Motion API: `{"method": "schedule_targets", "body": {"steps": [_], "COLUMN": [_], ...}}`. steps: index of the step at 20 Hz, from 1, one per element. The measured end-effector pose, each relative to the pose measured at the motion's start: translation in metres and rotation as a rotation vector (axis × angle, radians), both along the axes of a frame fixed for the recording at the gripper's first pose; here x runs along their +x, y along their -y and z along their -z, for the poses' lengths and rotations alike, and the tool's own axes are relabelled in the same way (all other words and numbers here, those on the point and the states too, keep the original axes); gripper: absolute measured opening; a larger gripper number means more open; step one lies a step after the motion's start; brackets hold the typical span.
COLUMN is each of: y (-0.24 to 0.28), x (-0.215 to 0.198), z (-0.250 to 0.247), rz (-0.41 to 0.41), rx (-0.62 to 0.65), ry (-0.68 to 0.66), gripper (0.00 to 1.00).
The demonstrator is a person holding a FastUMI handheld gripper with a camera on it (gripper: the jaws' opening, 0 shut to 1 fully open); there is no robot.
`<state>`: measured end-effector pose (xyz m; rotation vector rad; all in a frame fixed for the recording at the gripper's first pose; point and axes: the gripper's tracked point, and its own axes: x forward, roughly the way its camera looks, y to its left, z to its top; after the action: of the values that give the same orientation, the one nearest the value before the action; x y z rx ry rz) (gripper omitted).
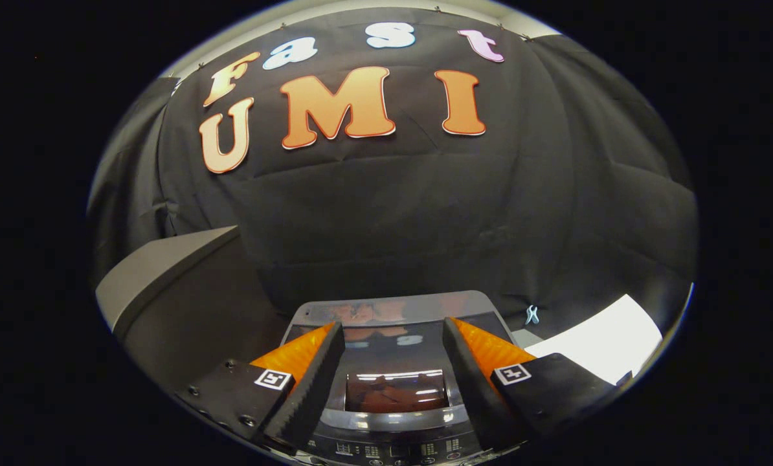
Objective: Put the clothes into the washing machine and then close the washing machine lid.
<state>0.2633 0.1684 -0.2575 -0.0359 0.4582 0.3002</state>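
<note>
Below spread fingers of gripper (pixel 393 336), nothing pinched: washer (pixel 393 414), lid (pixel 396 353) closed, panel nearest. Grey box (pixel 160 272) seen beside washer, black cloth wall (pixel 425 213) beyond.

washing machine (pixel 393 372) front cut off, control panel (pixel 393 448) markings illegible

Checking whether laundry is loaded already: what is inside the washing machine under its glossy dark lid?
The lid is down, reflecting the booth; the drum's contents are covered. The open gripper hovers above it, holding nothing.

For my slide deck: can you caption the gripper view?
Open hand-held gripper poised above a top-loading washing machine with its glossy lid down.
</note>
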Motion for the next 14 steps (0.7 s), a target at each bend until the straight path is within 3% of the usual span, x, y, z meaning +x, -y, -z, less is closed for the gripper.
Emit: {"method": "schedule_targets", "body": {"steps": [6, 14], "y": [-0.005, -0.003], "x": [-0.012, -0.053], "z": [-0.03, -0.131], "rz": [0.013, 0.093], "rx": [0.018, 0.049], "ry": [0.049, 0.18], "gripper": [0.98, 0.98]}}
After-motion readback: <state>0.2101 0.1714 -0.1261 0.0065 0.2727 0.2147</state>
